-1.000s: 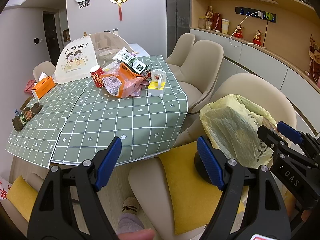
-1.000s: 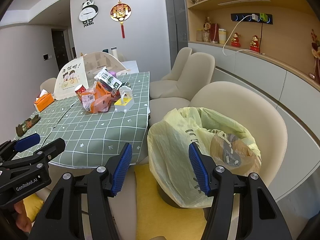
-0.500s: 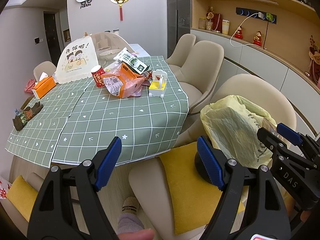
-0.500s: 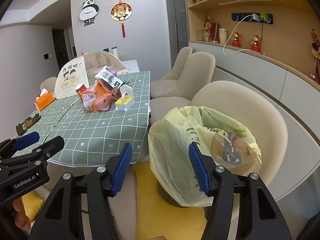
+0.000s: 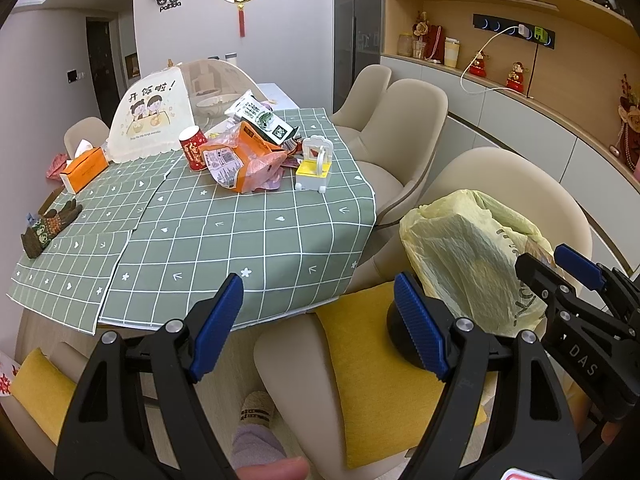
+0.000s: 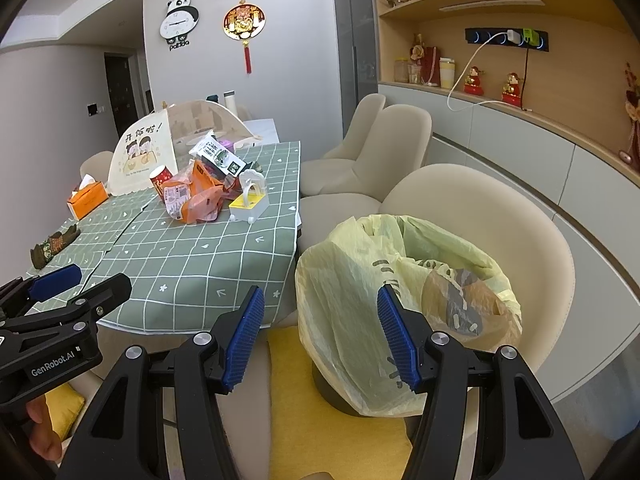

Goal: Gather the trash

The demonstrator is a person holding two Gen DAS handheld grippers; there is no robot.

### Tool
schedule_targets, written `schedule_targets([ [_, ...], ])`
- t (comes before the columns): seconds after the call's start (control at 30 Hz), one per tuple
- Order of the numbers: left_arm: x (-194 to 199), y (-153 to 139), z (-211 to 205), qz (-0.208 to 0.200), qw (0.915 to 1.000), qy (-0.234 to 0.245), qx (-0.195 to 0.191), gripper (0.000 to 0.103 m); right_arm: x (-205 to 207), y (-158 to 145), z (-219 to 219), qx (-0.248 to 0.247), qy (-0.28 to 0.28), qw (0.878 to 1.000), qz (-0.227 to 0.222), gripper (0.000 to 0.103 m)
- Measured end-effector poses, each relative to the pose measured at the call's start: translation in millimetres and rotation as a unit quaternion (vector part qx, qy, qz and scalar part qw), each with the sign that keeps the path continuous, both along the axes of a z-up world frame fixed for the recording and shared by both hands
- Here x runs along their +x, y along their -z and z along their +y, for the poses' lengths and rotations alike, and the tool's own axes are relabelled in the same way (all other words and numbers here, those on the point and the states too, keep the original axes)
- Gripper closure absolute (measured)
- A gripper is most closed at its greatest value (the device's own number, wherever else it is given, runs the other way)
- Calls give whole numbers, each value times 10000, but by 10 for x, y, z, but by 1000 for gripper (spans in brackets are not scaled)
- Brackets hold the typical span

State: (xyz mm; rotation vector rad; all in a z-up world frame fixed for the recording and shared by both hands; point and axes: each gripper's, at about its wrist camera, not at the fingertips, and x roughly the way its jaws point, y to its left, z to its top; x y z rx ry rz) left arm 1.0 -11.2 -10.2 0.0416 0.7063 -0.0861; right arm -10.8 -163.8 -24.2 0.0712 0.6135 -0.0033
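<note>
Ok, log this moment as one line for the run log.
phase: approach | left gripper: open, empty | right gripper: open, empty | trash pile: on table | bin bag: on chair

1. Orange tissue box (image 5: 83, 167) near left edge of the green checked tablecloth (image 5: 224, 236)
2. Mesh food cover (image 5: 154, 117) at far edge, upright
3. Knitted glove (image 5: 47, 227) at left corner
4. Panda clock (image 6: 179, 21) on wall, red ornament (image 6: 244, 24) beside it

Soft, even indoor light; sharp focus throughout, strong fisheye bending and dark vignetting at the corners.
</note>
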Motion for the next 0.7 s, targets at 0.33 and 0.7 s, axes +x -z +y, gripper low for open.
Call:
schedule_targets([
  [0.33,493,23,284,86,9999,-57,-52,29,426,-67,154,-215,-52,9997,74,47],
  [0.7,1746,183,1252,396,9990,149,-108,27,1506,-153,730,-230,-272,9993,139,47],
])
